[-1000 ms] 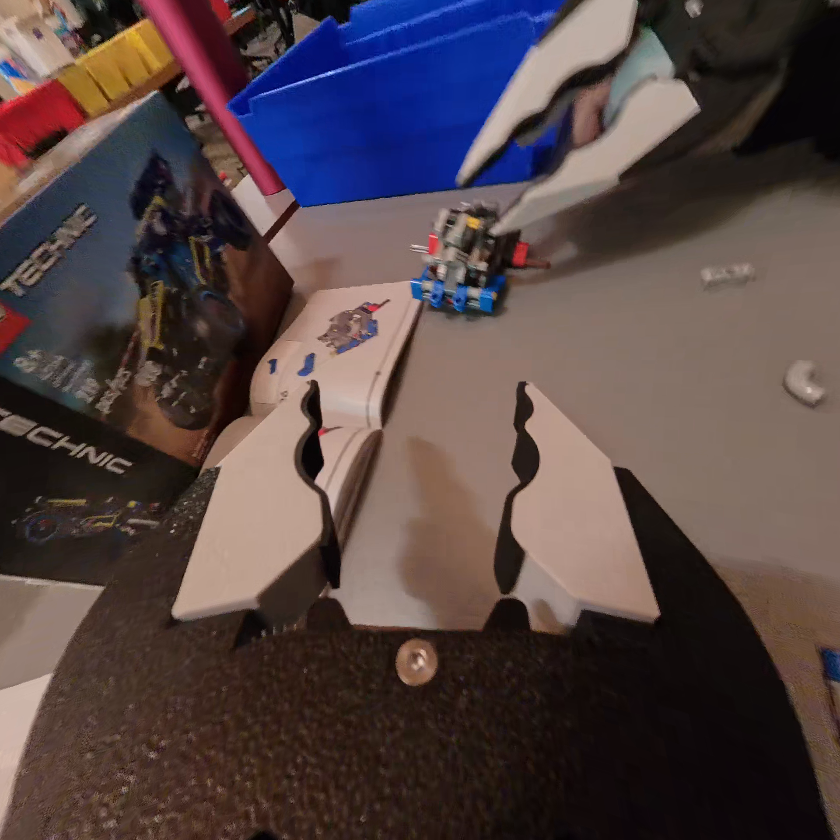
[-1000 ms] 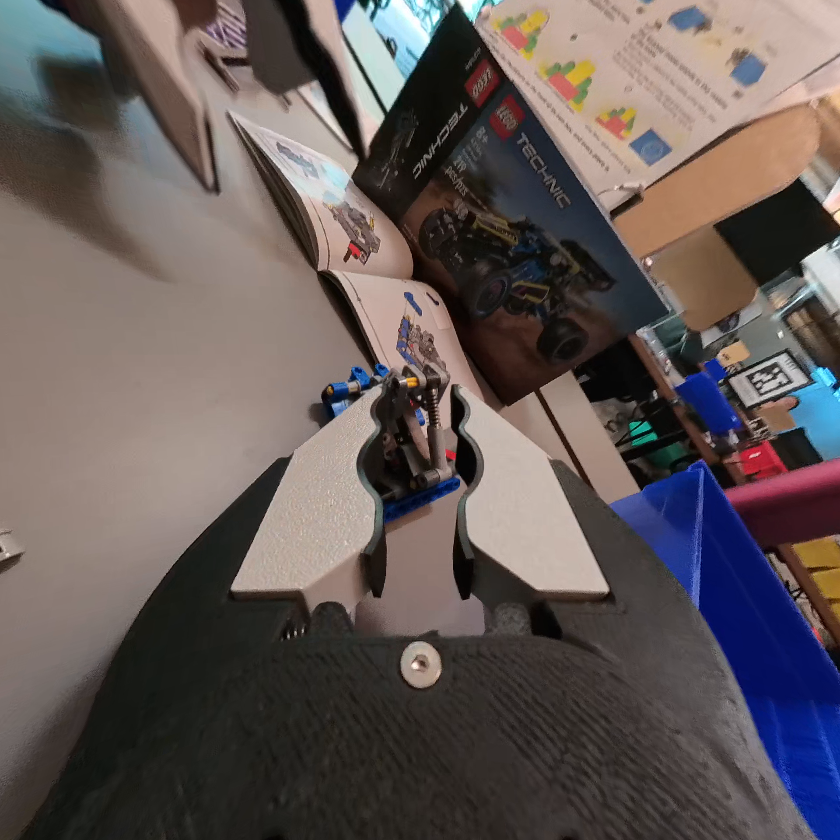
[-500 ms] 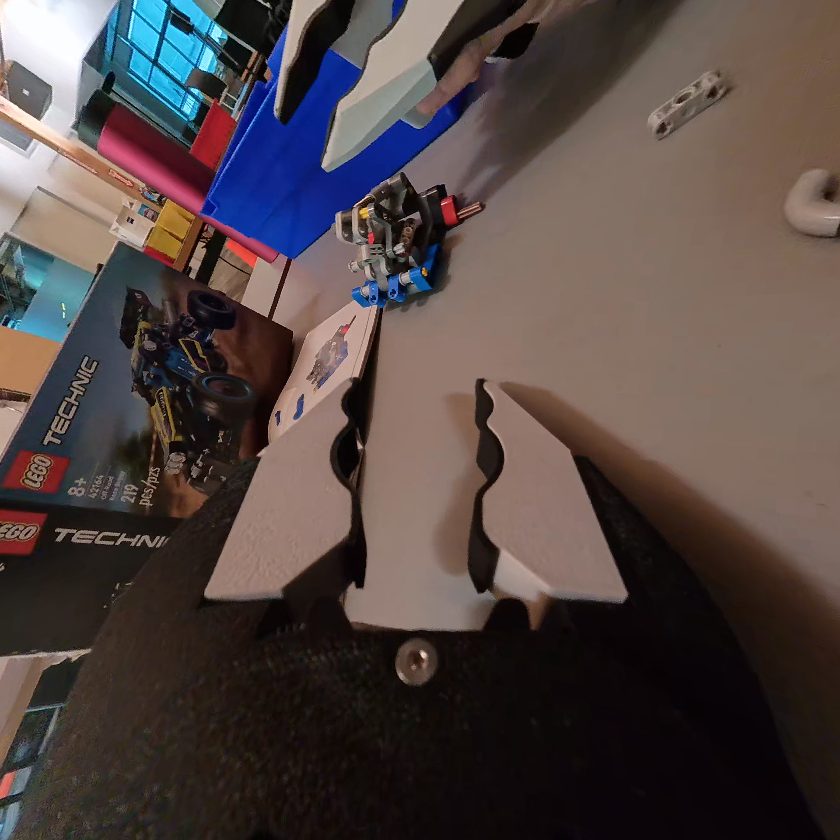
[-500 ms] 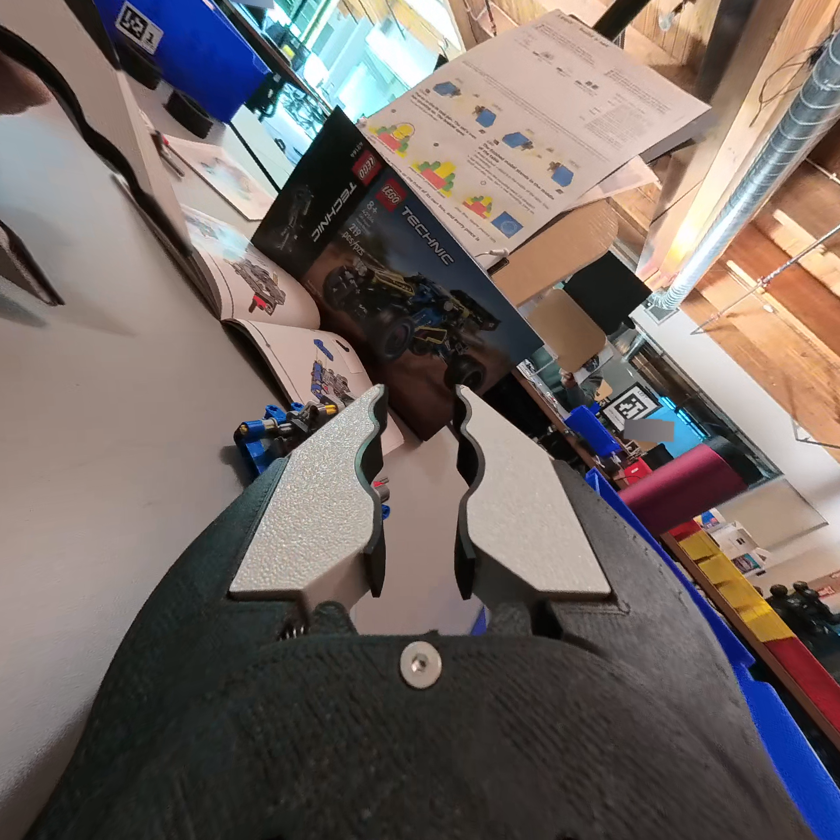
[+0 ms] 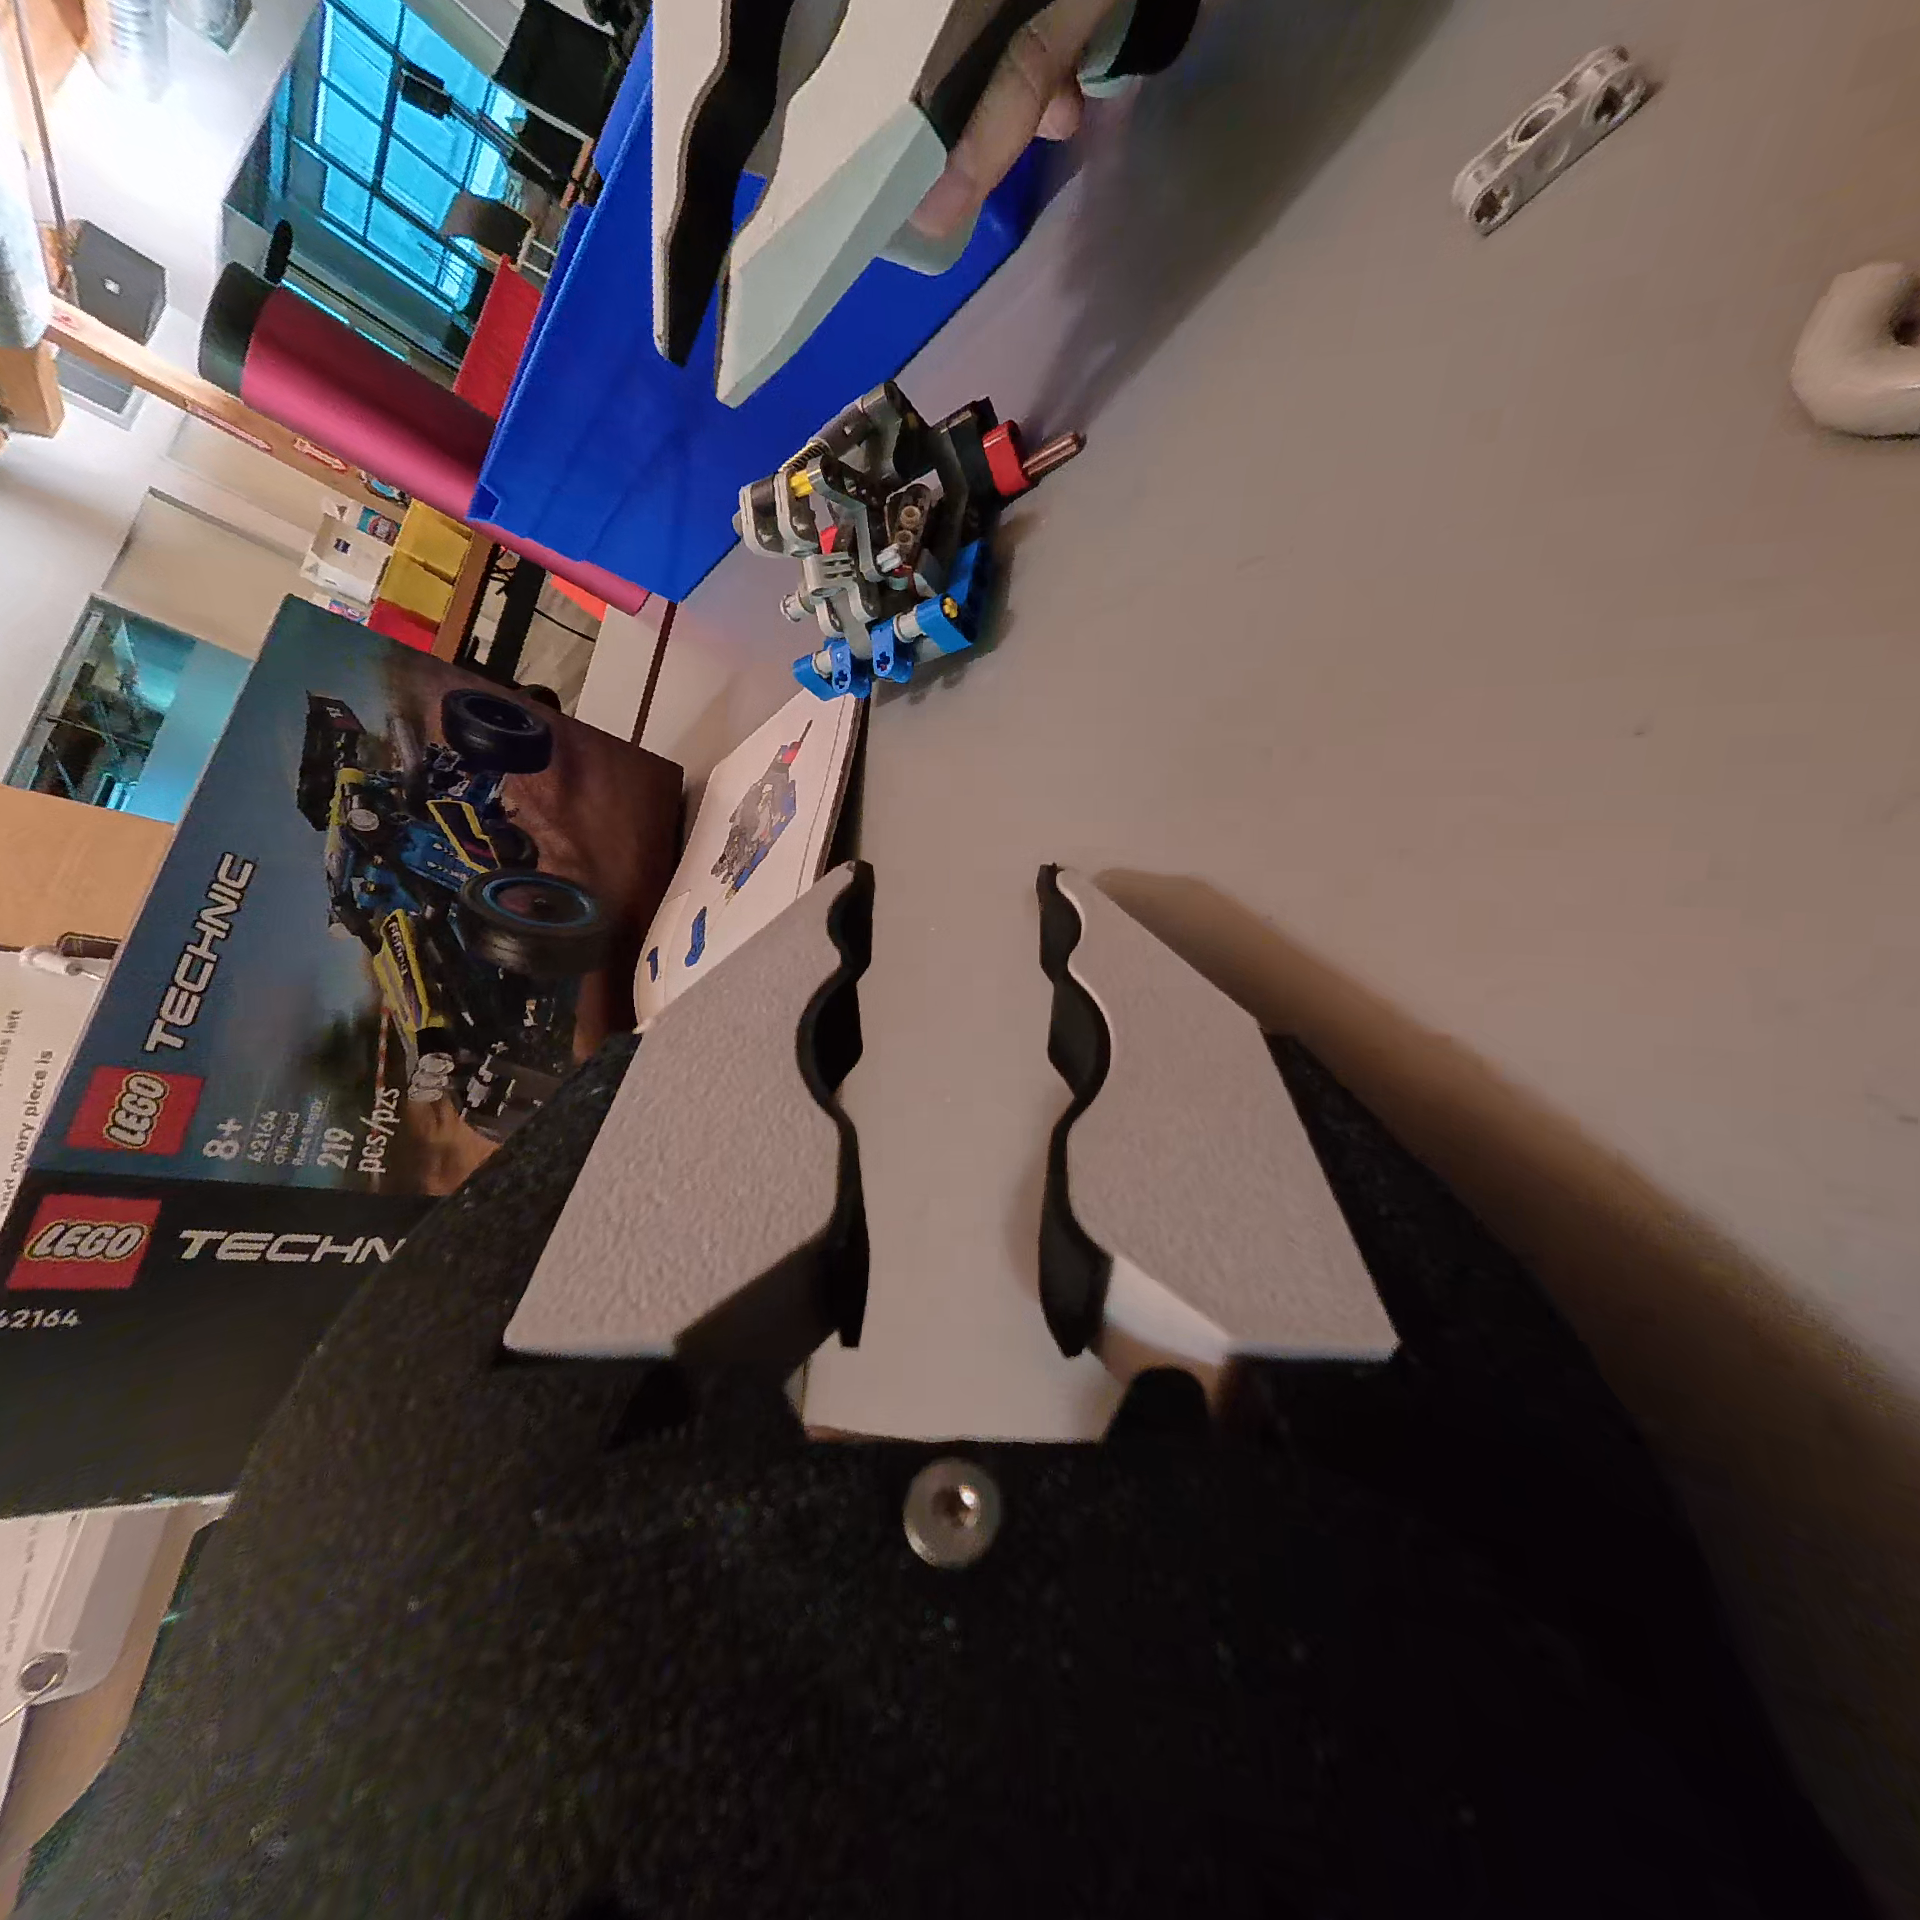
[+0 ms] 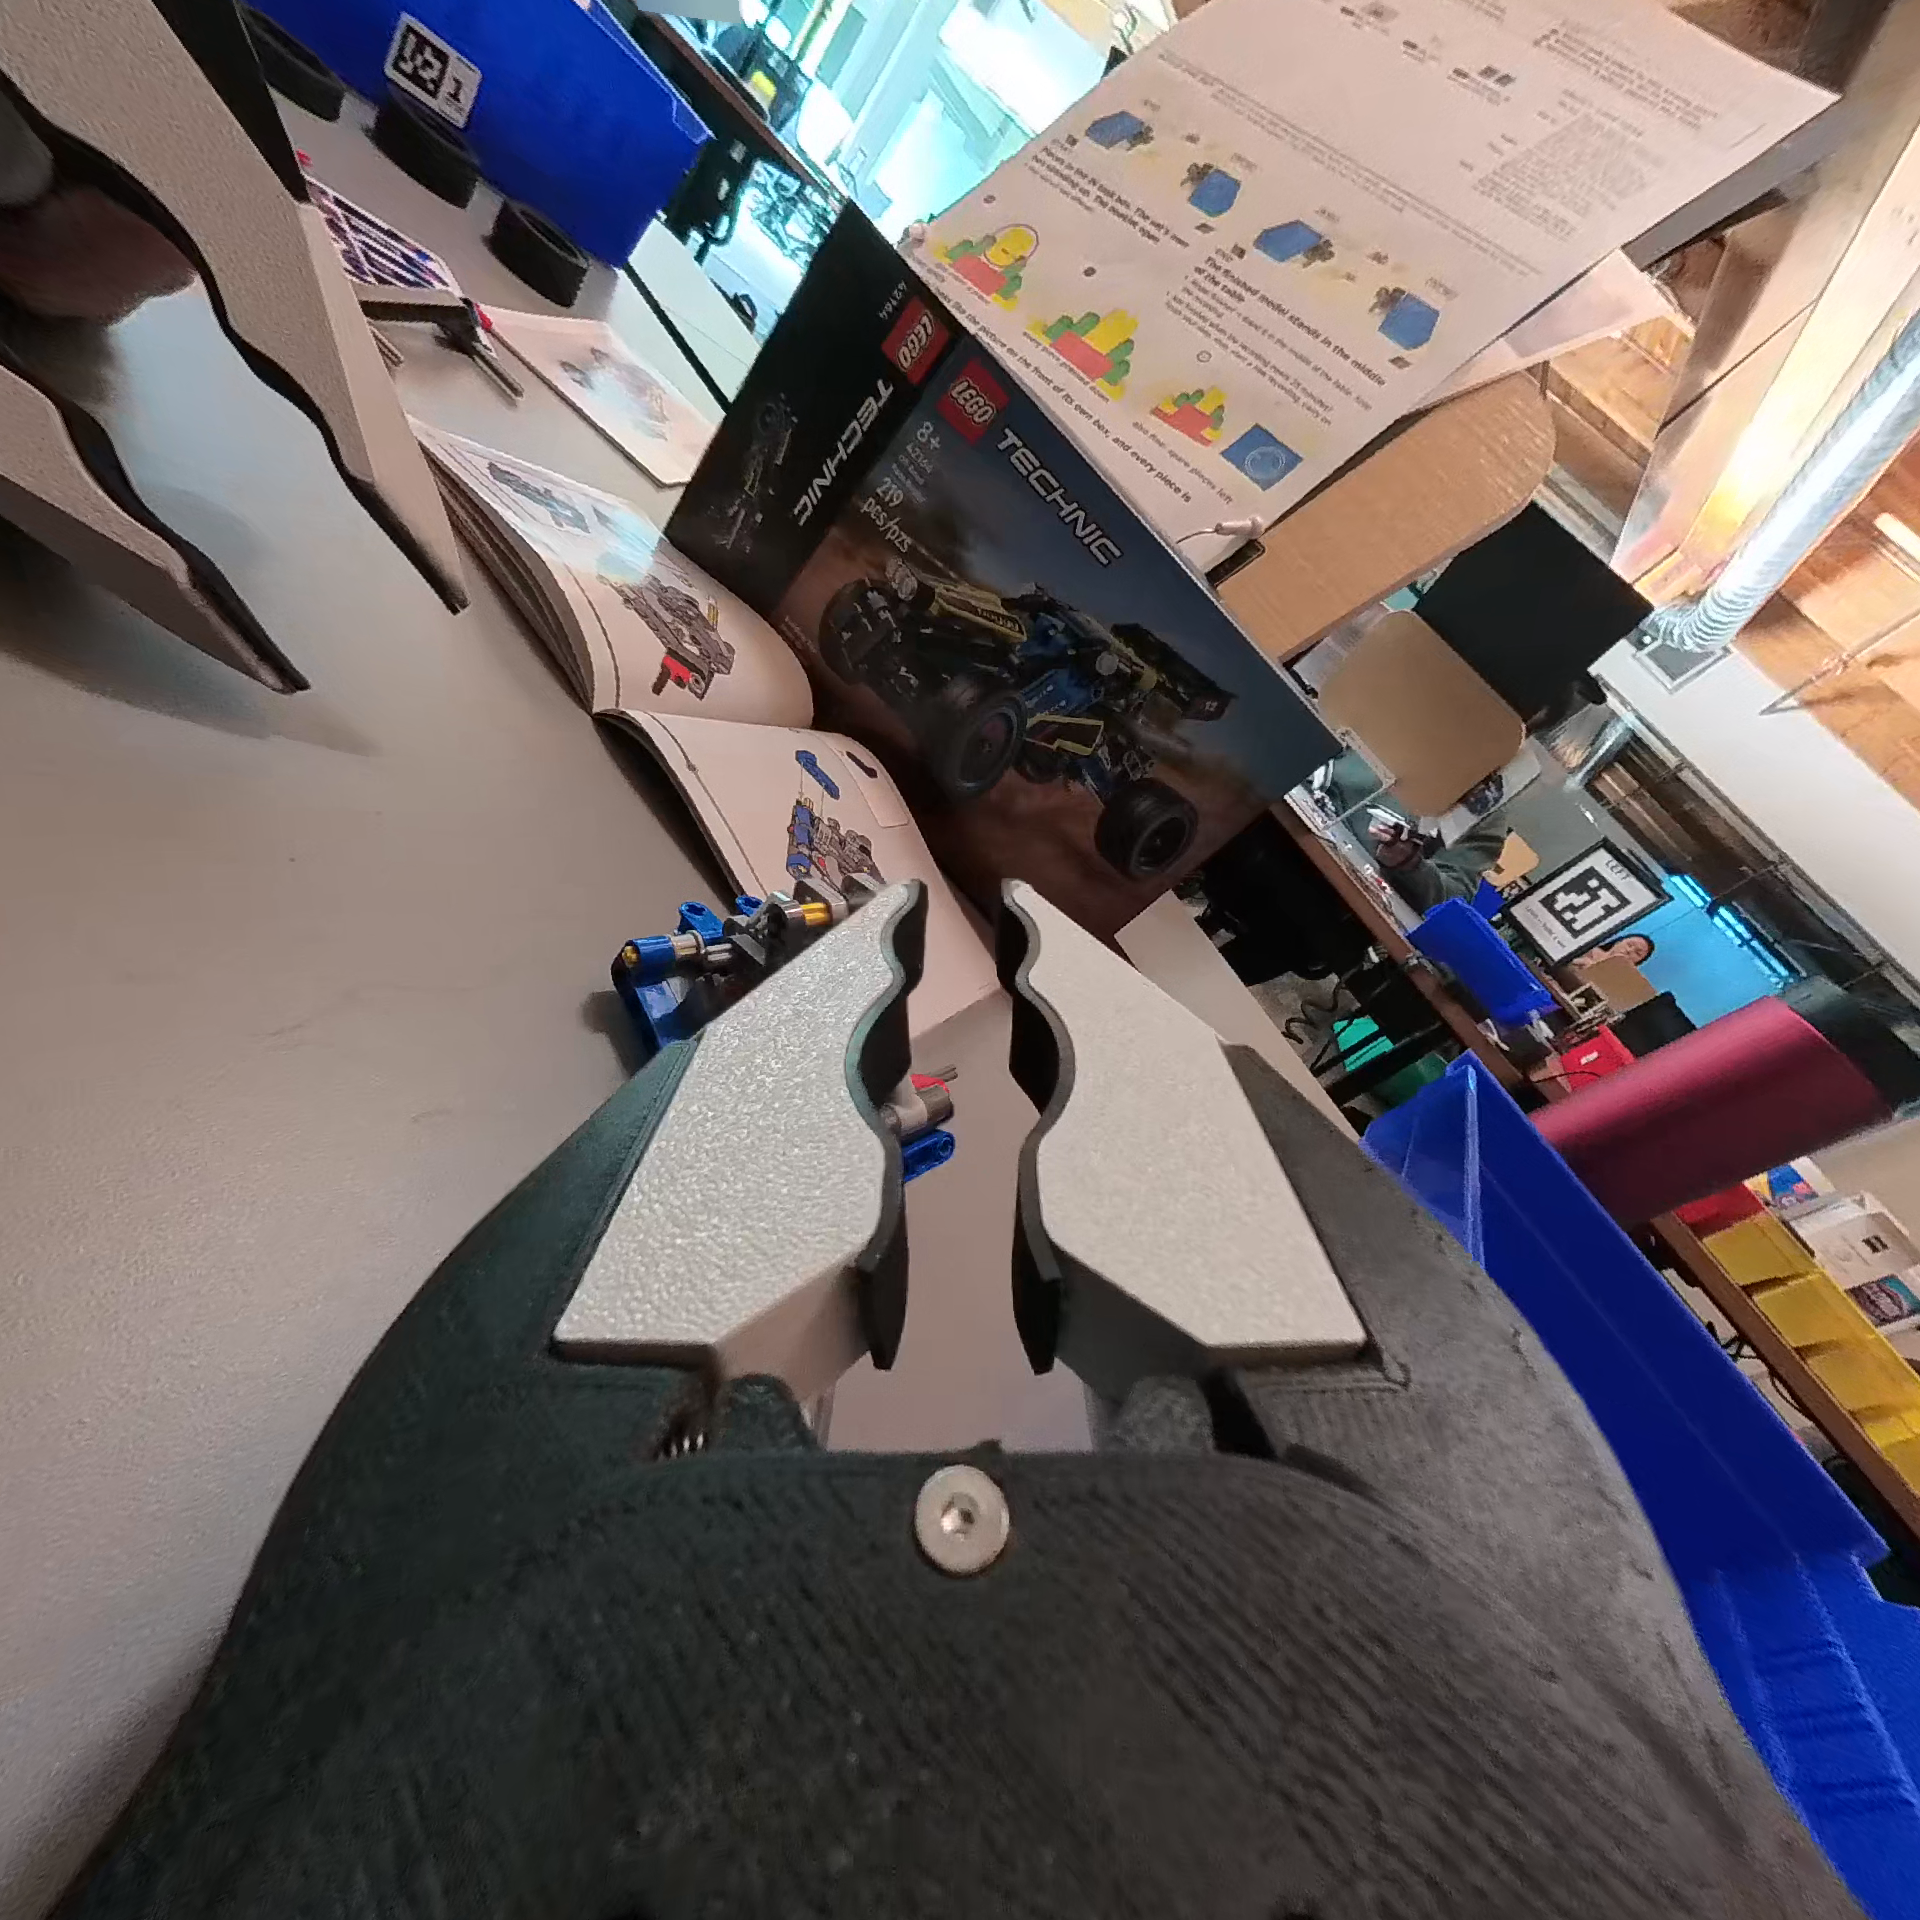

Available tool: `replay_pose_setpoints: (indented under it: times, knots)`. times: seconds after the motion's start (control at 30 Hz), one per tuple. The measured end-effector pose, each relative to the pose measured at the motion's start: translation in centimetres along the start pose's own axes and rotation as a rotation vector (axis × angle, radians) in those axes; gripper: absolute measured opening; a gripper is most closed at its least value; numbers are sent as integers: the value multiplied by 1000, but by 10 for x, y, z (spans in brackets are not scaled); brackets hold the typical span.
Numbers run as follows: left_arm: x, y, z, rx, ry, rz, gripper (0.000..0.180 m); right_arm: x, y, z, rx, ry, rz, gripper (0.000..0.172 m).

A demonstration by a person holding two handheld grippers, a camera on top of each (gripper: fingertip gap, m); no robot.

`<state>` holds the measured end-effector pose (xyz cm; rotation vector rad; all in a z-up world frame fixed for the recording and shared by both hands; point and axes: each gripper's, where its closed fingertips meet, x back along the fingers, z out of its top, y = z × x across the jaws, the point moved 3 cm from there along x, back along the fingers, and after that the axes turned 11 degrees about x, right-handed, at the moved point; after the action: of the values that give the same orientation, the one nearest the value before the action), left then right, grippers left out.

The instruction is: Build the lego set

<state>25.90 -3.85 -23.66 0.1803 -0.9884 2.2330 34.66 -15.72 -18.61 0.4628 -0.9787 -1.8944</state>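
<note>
Brick chassis (image 5: 883, 540) lies beside printed toy box (image 5: 343, 935).

The model (image 5: 883, 540) stands on the counter (image 5: 1351, 727), just beyond the booklet (image 5: 769, 821); the box (image 5: 343, 935) stands behind the booklet. Two loose parts (image 5: 1548, 135) lie well right of the model; a bin (image 5: 644, 416) sits behind it.

Matt grey table (image 5: 1455, 727), glossy cardboard box (image 5: 312, 935), plastic brick model (image 5: 883, 540), grainy claw fingers (image 6: 748, 1143), paper booklet (image 6: 727, 748)

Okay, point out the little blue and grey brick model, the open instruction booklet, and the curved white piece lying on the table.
Brick model (image 5: 883, 540), left wrist view, on its grey middle frame.
Instruction booklet (image 6: 717, 623), right wrist view, on the left open page.
Curved white piece (image 5: 1860, 353), left wrist view, on its bend at the right edge.
</note>
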Motion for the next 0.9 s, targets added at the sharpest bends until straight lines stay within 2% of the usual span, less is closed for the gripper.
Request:
replay_pose_setpoints:
  times: [0.2, 0.47, 0.7, 0.9]
  knots:
    - [-3, 4, -3, -51, -33, 6, 11, 2, 5, -4, 34, -57, -10, 0]
    - [-5, 7, -6, -98, -51, 8, 0, 5, 9, -9, 57, -122, 11, 1]
    - [-8, 6, -7, -137, -61, 28, 0, 4, 4, -7, 100, -108, 21, 11]
    - [-9, 5, -8, -146, -63, 40, 0, 3, -6, -12, 91, -120, 110, 15]
